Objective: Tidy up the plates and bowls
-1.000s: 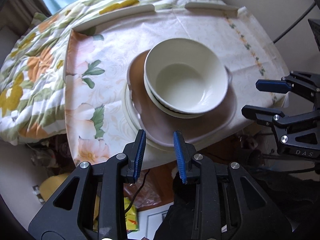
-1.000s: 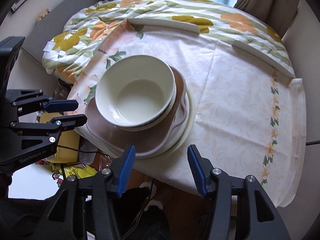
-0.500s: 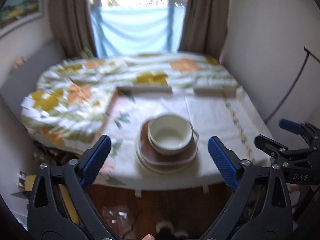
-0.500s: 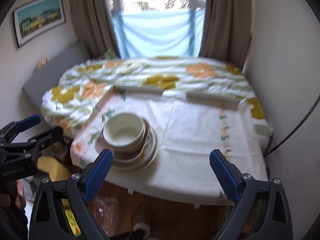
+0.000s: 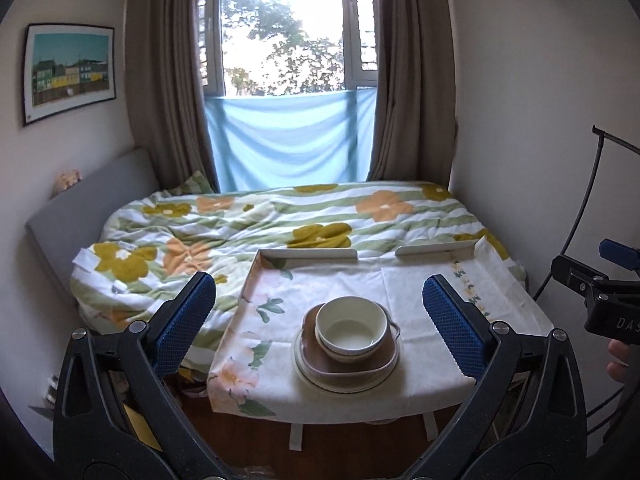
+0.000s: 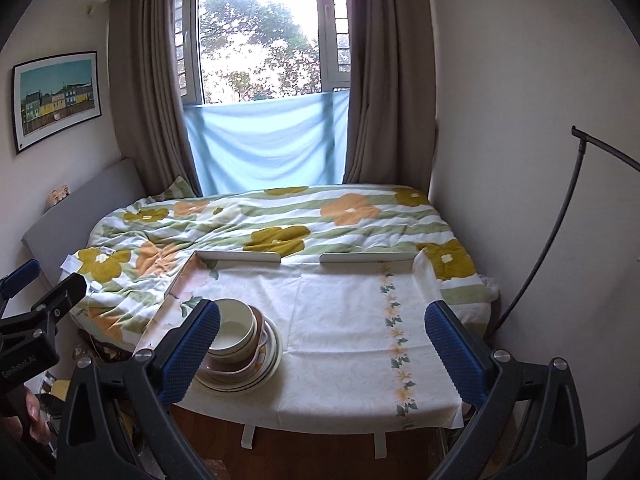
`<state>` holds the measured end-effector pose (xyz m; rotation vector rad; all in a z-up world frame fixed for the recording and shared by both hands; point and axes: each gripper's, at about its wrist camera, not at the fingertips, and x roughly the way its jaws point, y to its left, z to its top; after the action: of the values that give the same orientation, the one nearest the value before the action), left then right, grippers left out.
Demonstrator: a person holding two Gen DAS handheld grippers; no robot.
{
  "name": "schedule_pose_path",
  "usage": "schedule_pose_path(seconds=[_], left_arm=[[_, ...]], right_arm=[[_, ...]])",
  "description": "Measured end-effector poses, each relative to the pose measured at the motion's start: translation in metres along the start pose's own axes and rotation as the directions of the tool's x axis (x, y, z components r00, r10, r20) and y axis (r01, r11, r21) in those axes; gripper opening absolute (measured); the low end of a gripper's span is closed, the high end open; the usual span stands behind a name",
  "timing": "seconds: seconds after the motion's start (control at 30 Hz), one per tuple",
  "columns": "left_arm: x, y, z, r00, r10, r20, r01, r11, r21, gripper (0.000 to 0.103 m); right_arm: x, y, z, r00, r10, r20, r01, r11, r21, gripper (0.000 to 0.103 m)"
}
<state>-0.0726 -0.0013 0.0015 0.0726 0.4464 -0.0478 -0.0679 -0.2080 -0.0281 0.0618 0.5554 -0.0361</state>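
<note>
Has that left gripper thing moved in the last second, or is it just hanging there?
Yes. The left gripper has pulled back and up from the stacked dishes: they sat large right at its fingertips, now they look small and far on the table. Its jaws also opened wide.

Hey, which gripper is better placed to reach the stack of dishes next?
Probably the left gripper: the bowl and plates sit centred between its open jaws. From the right gripper, also open, the stack lies off to the left side.

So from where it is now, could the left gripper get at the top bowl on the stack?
Probably yes. The left gripper is wide open and pulled back from the table, facing the top bowl head-on. Nothing stands between them, and the right gripper sits off to the side.
</note>
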Motion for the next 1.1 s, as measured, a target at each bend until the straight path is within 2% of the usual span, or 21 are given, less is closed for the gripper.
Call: schedule_pose_path(seconds=[0.3, 1.1], left_arm=[[-0.014, 0.001, -0.001, 0.999, -0.011, 0.051, 0.011, 1.000, 0.013, 0.103], [-0.026, 0.002, -0.002, 0.998, 0.000, 0.062, 0.000, 1.000, 0.014, 0.103]], right_arm=[[-0.010, 0.005, -0.004, 0.999, -0.019, 0.027, 0.019, 1.000, 0.006, 0.102], [-0.013, 0.009, -0.004, 1.000, -0.011, 0.030, 0.011, 1.000, -0.003, 0.102]])
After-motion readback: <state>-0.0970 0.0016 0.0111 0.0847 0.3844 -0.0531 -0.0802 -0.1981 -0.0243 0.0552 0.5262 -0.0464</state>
